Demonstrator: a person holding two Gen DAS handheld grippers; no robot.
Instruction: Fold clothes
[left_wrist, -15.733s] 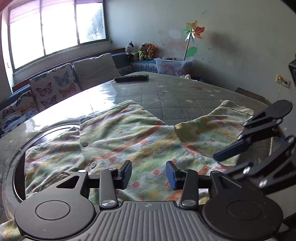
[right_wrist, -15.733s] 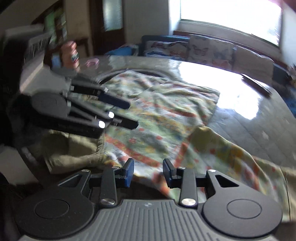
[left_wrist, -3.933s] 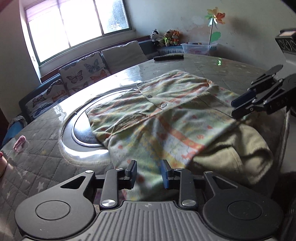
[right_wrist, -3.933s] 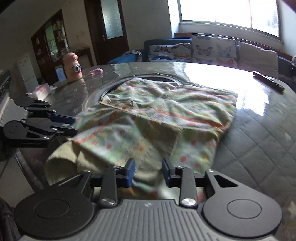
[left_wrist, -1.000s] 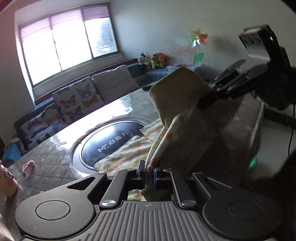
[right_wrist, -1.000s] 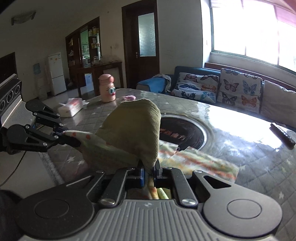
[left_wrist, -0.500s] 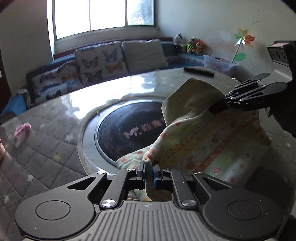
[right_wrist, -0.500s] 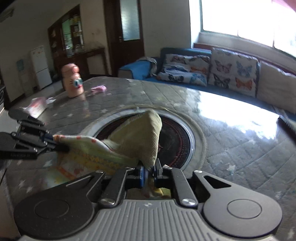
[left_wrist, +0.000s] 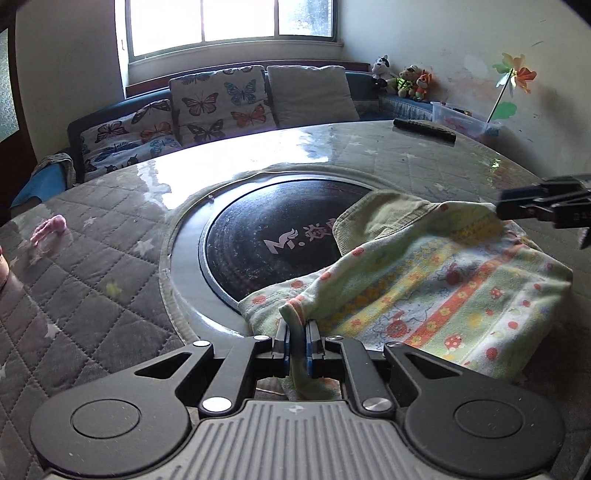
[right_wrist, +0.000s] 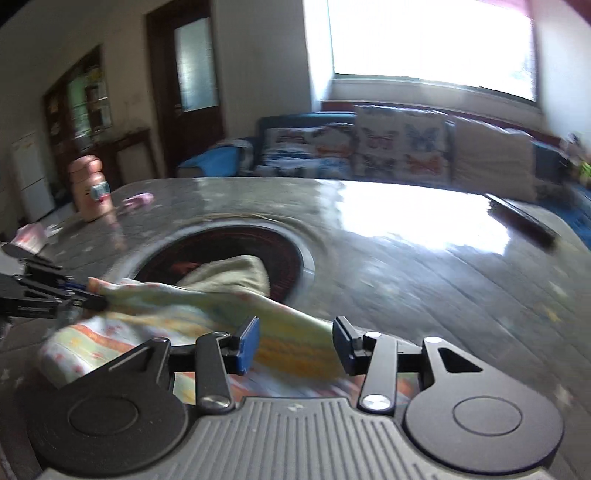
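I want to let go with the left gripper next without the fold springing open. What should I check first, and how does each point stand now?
1. Right gripper released: ok, its jaws stand wide apart with the cloth lying loose between them.
2. Left gripper grip: ok, shut on a corner of the floral garment.
3. Garment lying on the table, not hanging: ok for most of it; the pinched corner looks slightly raised.
4. Fold edges lined up: cannot tell, the far edge is hidden and the right view is blurred.
5. Landing spot free: ok, the remote control and the pink bottle stand well apart from the cloth.
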